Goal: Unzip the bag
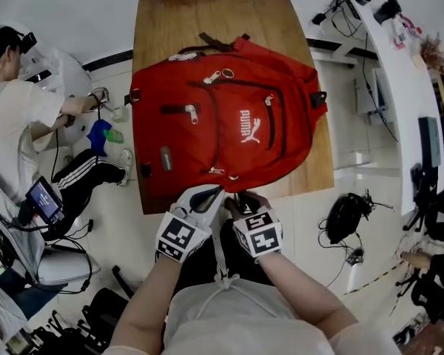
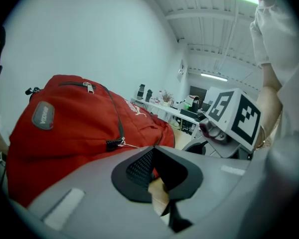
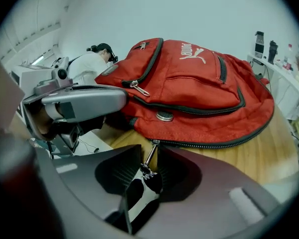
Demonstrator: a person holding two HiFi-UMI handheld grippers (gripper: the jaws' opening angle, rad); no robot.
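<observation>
The red bag lies flat, front face up, in the middle of the wooden table. Both my tools sit at its 6 o'clock edge, the side nearest me.

In the right gripper view the zipper pull hangs straight into the gap of the right tool, and its slider sits on the bag's lower seam. The jaws stand a little apart on either side of the metal tab and do not look to be pinching it, so I count that tool as released. The left tool has its tips brought together, with the bag rising at its 11 o'clock. A sliver of red shows behind the pads, but I cannot say any fabric is caught there.

I judge the step in hand to be getting hold of the pull. I would clench the right tool squarely on the flat of the tab, deep enough that it cannot slip out. Then I would draw along the zip track, which runs off toward 3 o'clock and curves up round the bag, pulling in line with the teeth rather than lifting away. The left tool ought to pin the fabric near the slider, or the whole bag may slide across the table.
</observation>
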